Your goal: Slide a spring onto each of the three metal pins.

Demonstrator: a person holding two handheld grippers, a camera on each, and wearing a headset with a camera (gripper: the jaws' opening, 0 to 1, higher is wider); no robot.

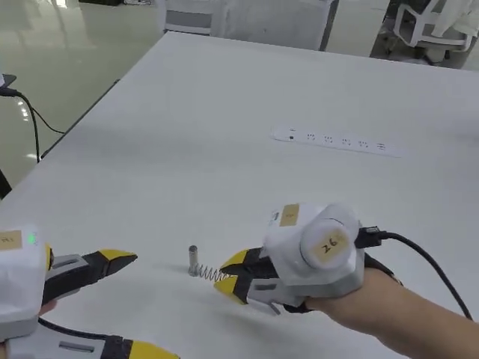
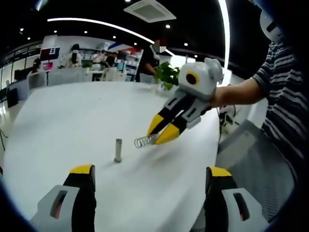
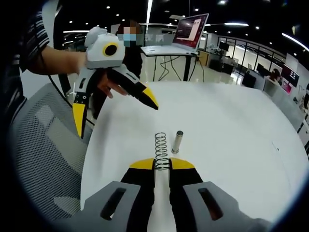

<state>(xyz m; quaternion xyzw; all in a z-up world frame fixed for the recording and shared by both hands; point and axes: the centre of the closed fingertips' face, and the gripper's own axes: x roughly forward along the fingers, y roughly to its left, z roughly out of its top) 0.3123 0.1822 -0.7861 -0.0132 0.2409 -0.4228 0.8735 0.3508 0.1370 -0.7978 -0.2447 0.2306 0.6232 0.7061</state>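
One short metal pin (image 1: 193,259) stands upright on the white table (image 1: 224,134). My right gripper (image 1: 232,275) is shut on a coil spring (image 1: 212,273), which sticks out of its yellow tips and ends just right of the pin. In the right gripper view the spring (image 3: 161,149) rises from the tips (image 3: 162,165) beside the pin (image 3: 177,141). My left gripper (image 1: 138,303) is open at the lower left, nothing between its fingers. From the left gripper view, the pin (image 2: 118,150) stands ahead, the spring (image 2: 144,140) and right gripper (image 2: 161,134) to its right.
A white power strip (image 1: 335,141) lies flat farther back on the table. A black cable (image 1: 423,258) trails from the right gripper. The table's left edge (image 1: 82,120) drops to a glossy floor. A mesh office chair (image 3: 46,154) sits beside the table.
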